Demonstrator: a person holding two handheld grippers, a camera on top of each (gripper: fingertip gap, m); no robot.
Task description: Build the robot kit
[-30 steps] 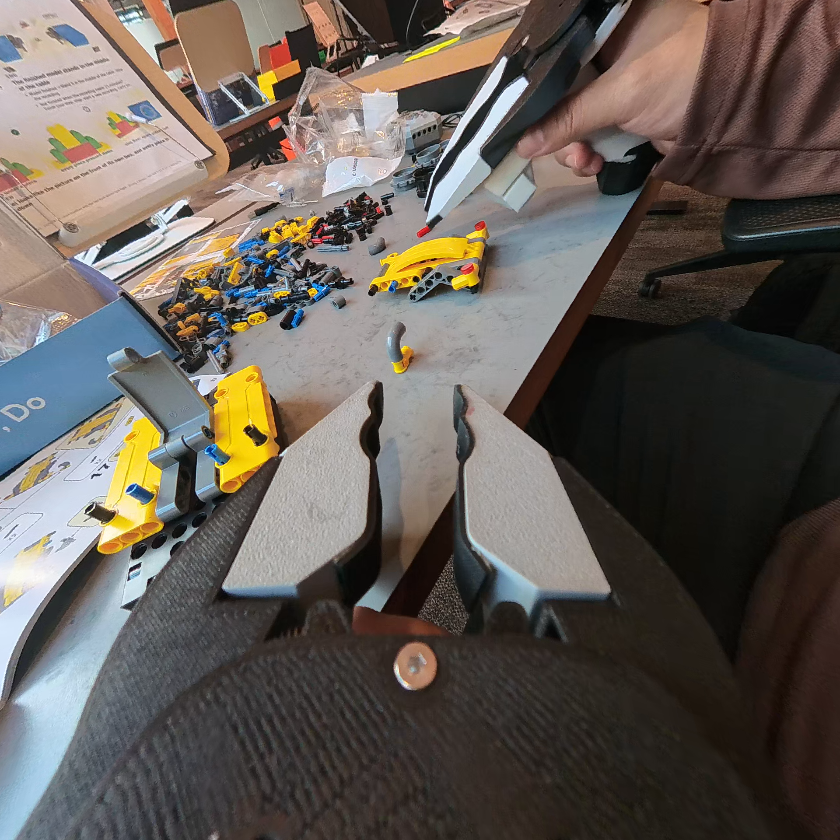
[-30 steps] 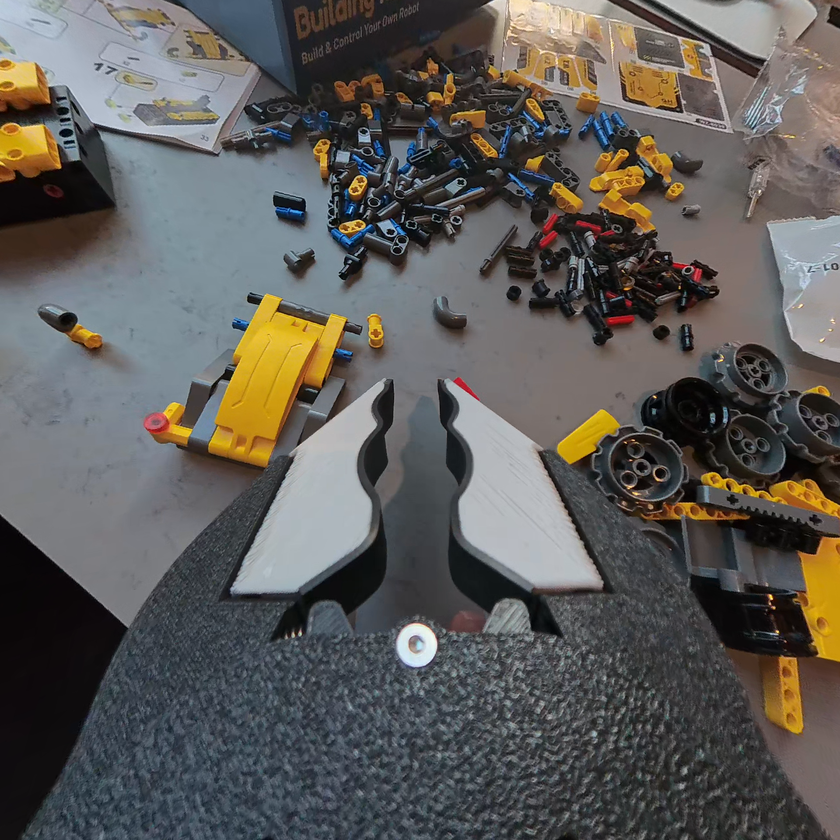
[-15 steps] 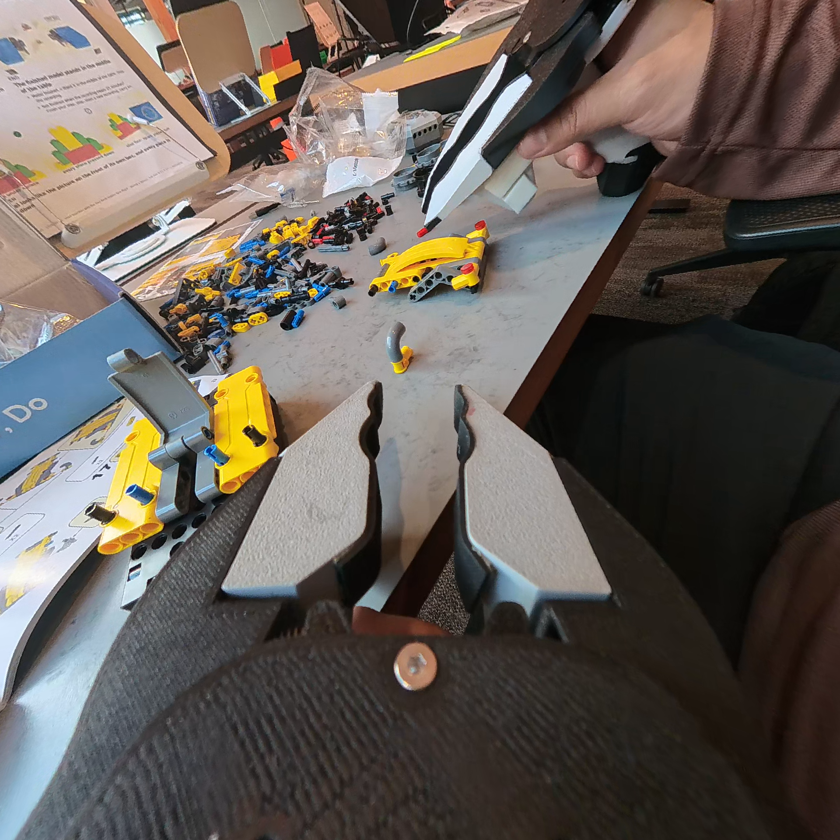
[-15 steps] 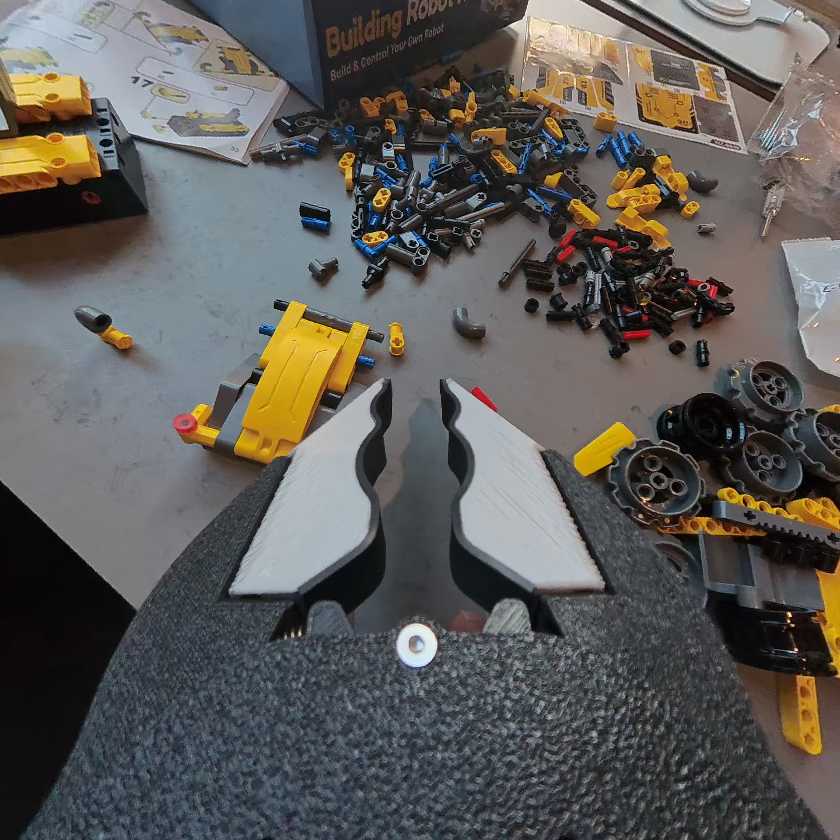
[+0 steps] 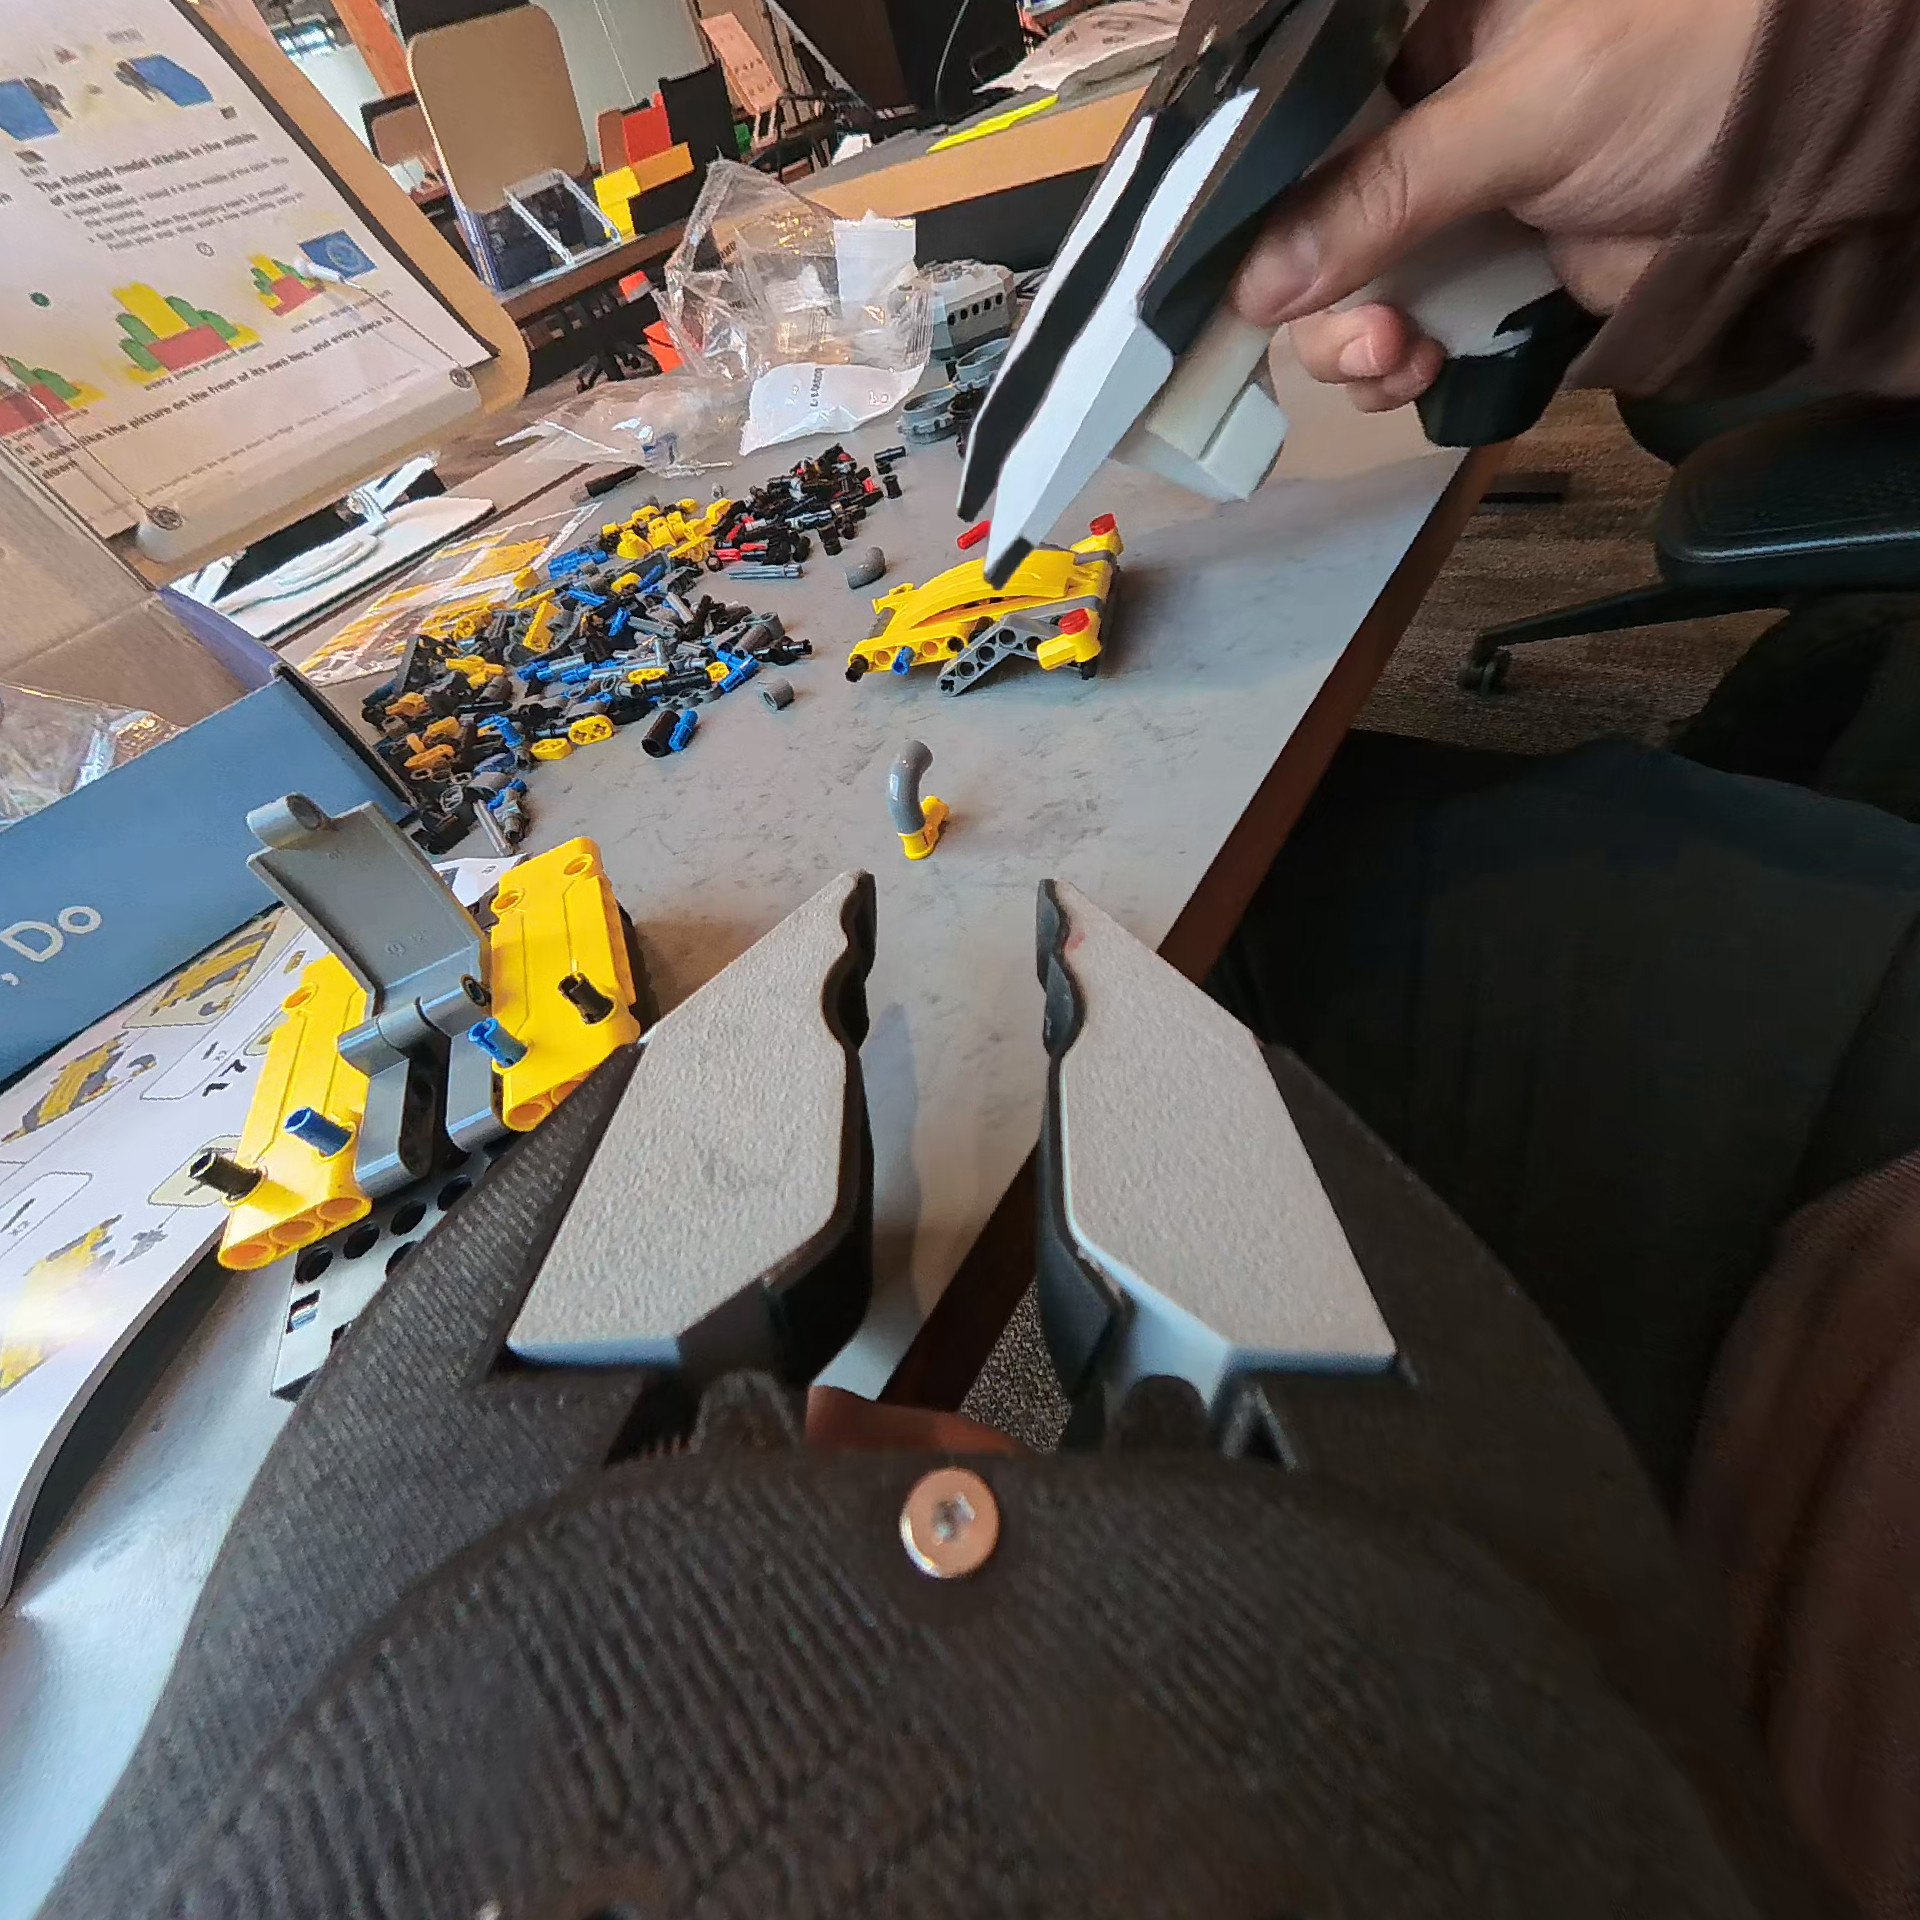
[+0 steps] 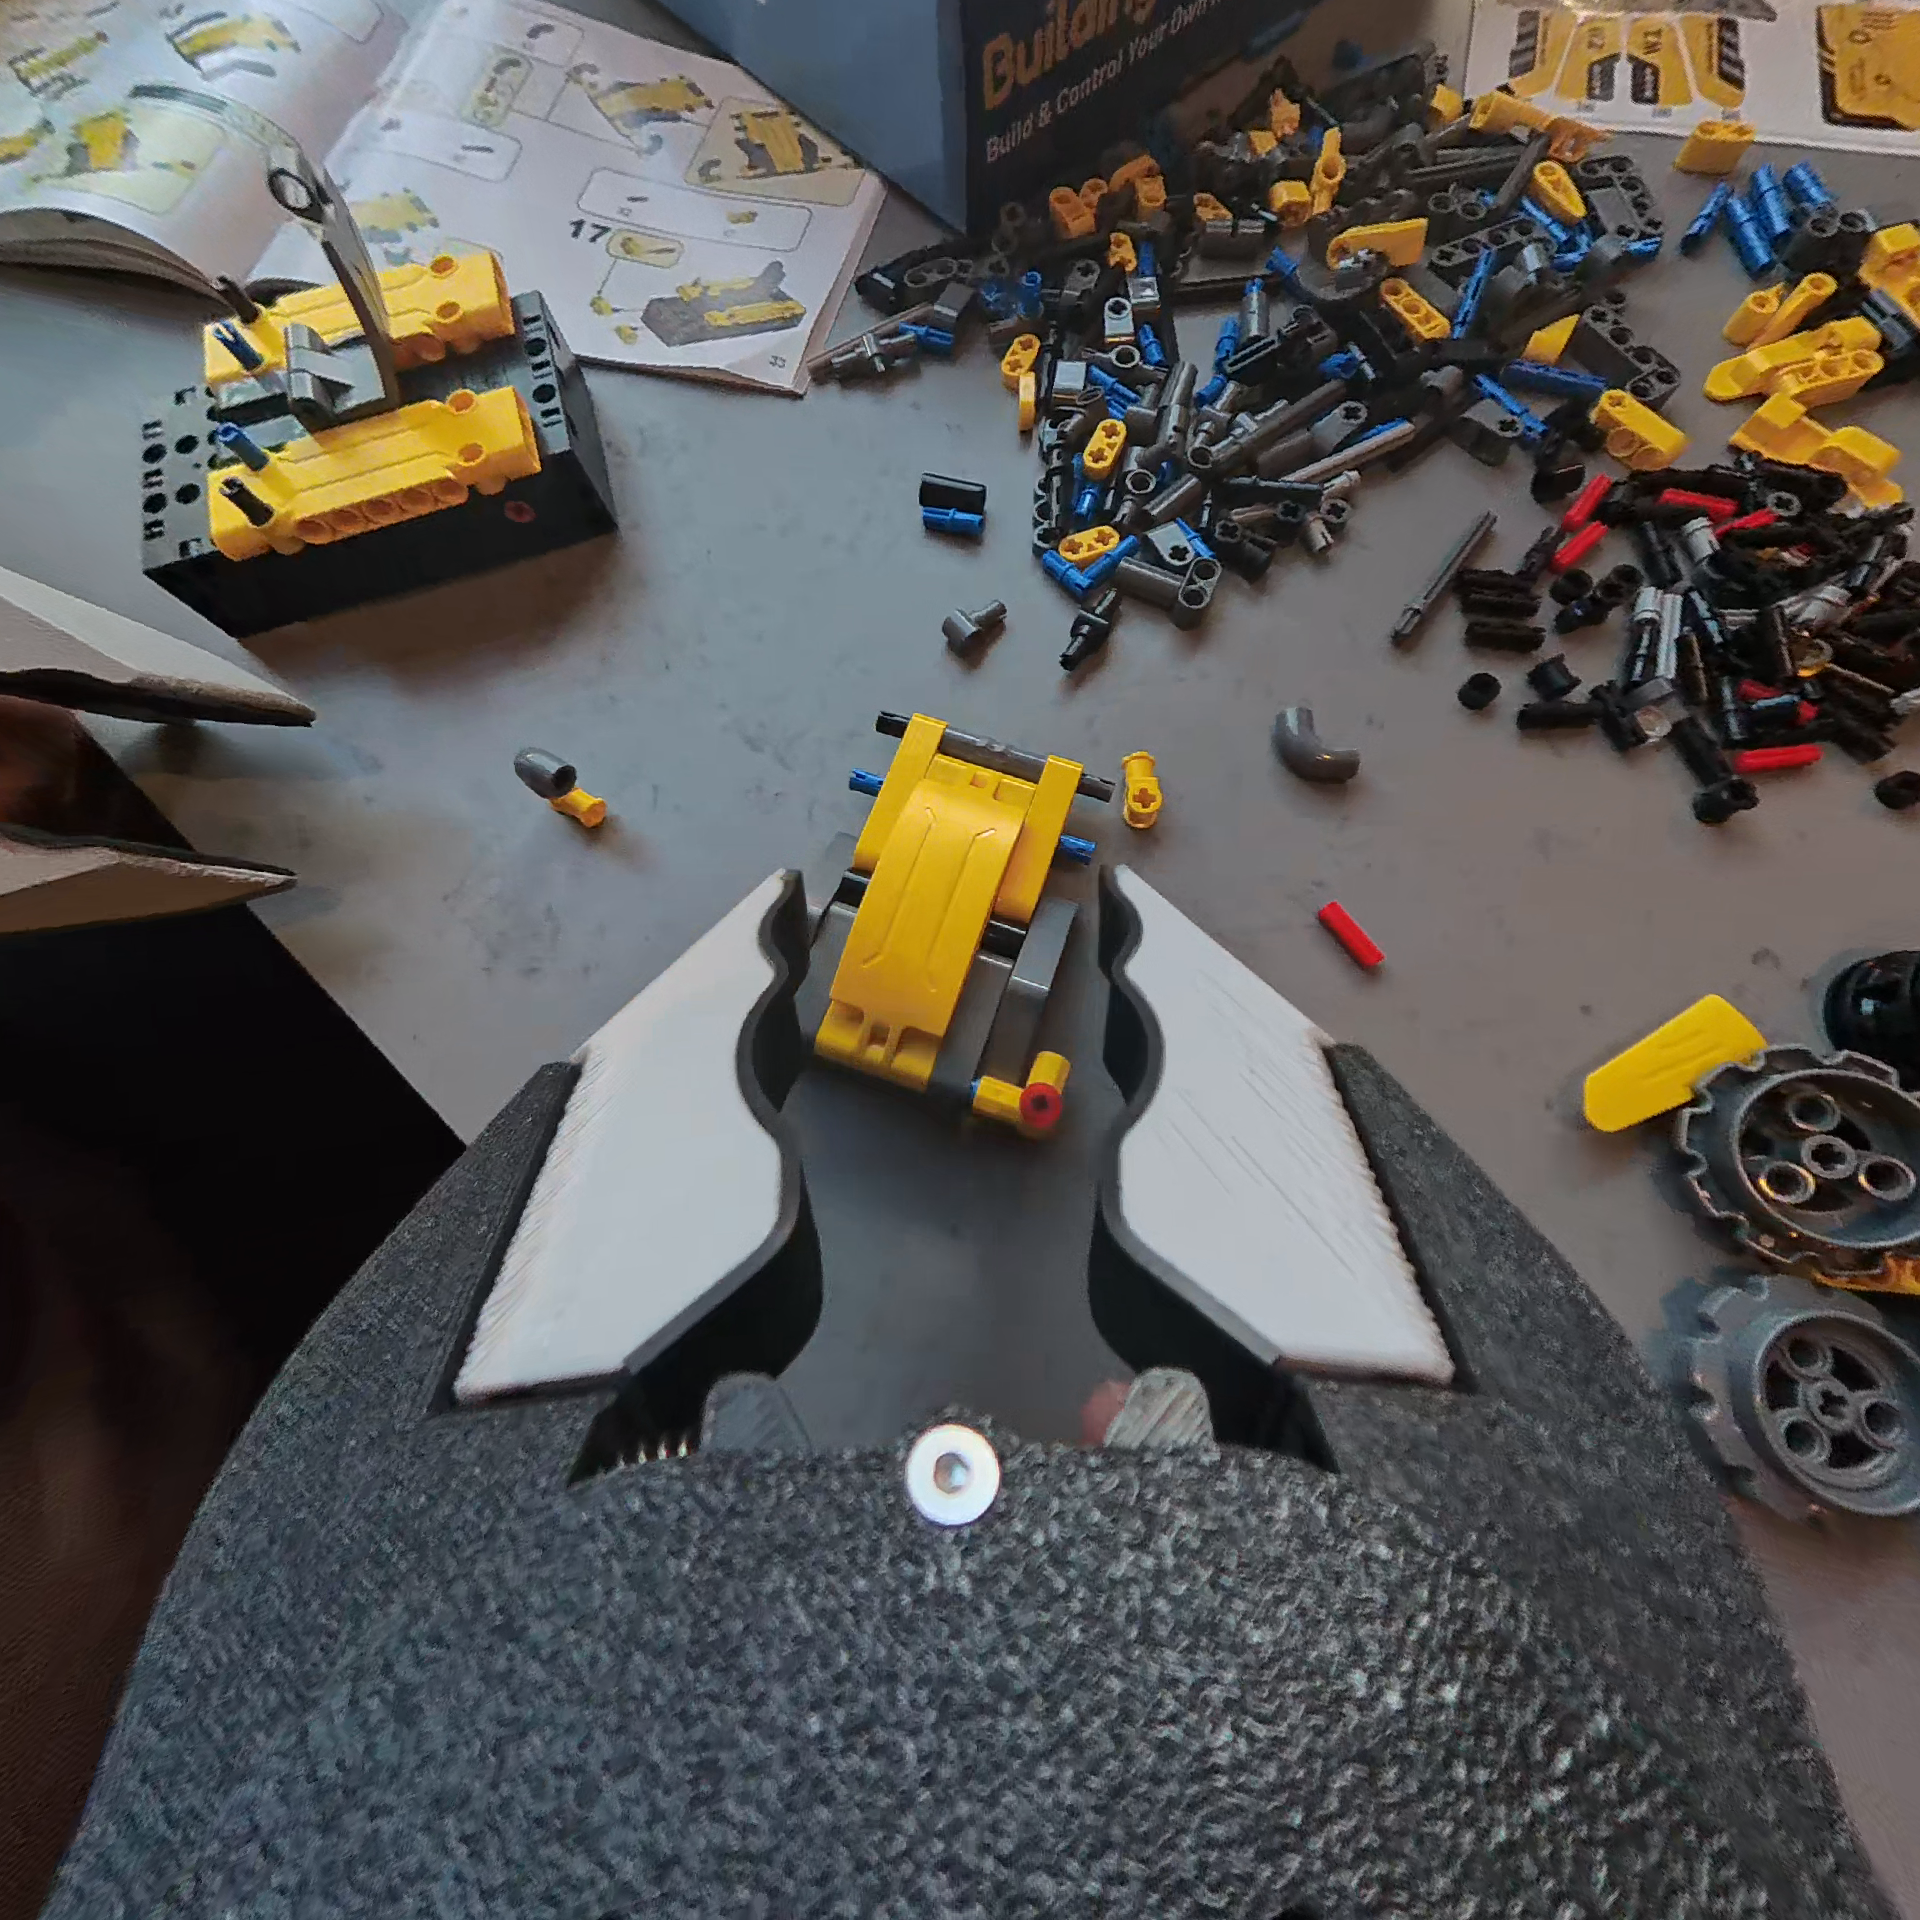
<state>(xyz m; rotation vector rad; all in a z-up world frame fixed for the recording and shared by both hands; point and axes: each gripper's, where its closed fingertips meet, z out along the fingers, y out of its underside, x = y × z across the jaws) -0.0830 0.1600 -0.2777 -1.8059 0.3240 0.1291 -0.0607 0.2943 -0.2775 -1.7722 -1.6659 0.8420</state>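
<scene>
My right gripper (image 6: 951,904) is open, its jaws spread on either side of a yellow and grey brick assembly (image 6: 940,914) lying on the grey table (image 6: 727,644); the fingers do not touch it. The left wrist view shows that gripper (image 5: 992,540) held by a hand, tips just above the same assembly (image 5: 987,623). My left gripper (image 5: 954,904) is open and empty at the table's near edge, beside a black block with yellow beams and a grey lever (image 5: 416,1039). A small grey and yellow elbow piece (image 5: 912,795) lies just ahead of it.
A heap of small black, blue, yellow and red pieces (image 6: 1403,395) covers the far side. Grey toothed wheels (image 6: 1808,1164) lie at right, with a loose red pin (image 6: 1349,935) near them. An open instruction booklet (image 6: 582,177), a blue box (image 5: 135,842), plastic bags (image 5: 790,301) and a chair (image 5: 1787,520) stand around. To the loose red pin (image 6: 1349,935): right tips about 6 centimeters, left tips about 20 centimeters.
My right gripper has moved left over the yellow assembly, turned and opened wider, so the assembly now lies between its jaws. My left gripper has not moved.
</scene>
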